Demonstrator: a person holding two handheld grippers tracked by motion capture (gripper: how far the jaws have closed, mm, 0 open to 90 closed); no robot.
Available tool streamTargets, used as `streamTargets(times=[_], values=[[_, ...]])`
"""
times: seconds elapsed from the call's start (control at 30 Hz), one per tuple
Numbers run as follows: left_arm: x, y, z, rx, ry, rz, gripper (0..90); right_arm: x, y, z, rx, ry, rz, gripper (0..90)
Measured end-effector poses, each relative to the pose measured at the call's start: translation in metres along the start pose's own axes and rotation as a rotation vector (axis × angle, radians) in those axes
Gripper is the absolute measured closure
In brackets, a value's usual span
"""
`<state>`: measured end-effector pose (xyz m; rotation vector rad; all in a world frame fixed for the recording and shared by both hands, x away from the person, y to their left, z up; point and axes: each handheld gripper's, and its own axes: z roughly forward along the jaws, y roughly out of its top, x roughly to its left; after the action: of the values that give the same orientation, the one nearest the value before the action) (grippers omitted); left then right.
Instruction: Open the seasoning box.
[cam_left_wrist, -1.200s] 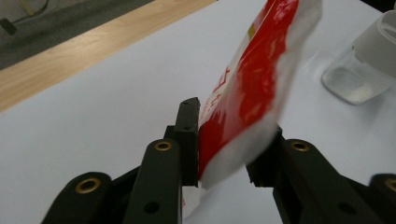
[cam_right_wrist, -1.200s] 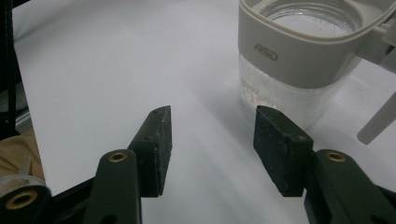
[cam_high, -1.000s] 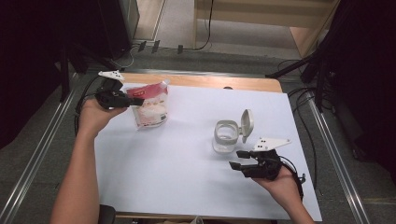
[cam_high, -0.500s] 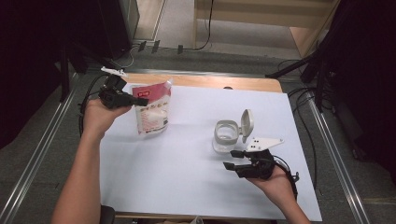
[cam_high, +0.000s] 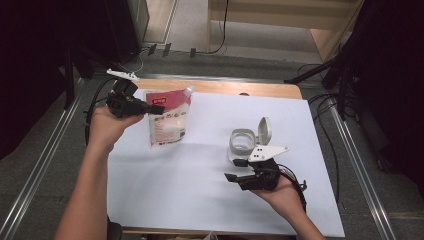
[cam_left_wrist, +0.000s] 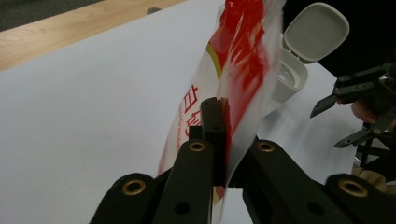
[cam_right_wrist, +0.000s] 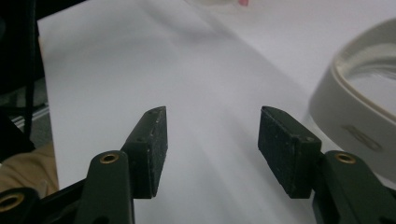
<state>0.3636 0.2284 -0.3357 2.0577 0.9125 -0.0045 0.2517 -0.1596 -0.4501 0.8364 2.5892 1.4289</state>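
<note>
The left gripper (cam_high: 156, 110) was clamped on the upper edge of a red-and-white pouch (cam_high: 167, 122), which hung from its jaws with the lower end at the white sheet on the table (cam_high: 200, 190). The right gripper (cam_high: 235, 171) had just been opening wider with nothing between its jaws, hovering just beside a white container (cam_high: 242, 142) whose flip lid (cam_high: 264, 129) stood open.

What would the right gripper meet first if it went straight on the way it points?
Probably nothing soon: the right gripper points across bare white sheet, with the container off to one side. Depth is unclear.
</note>
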Motion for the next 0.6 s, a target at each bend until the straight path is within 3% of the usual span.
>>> streamTargets(times=[0.27,0.37,0.6], values=[[-0.023,0.004,-0.006,-0.012,-0.008,0.005,90.0,0.007,0.011,0.021,-0.017,0.016,-0.023,43.6],[-0.032,0.008,-0.009,-0.012,-0.011,0.006,90.0,0.007,0.013,0.027,-0.004,0.021,0.009,43.6],[-0.05,0.012,-0.007,-0.004,-0.035,0.042,90.0,0.013,0.019,0.043,0.0,0.011,-0.006,43.8]])
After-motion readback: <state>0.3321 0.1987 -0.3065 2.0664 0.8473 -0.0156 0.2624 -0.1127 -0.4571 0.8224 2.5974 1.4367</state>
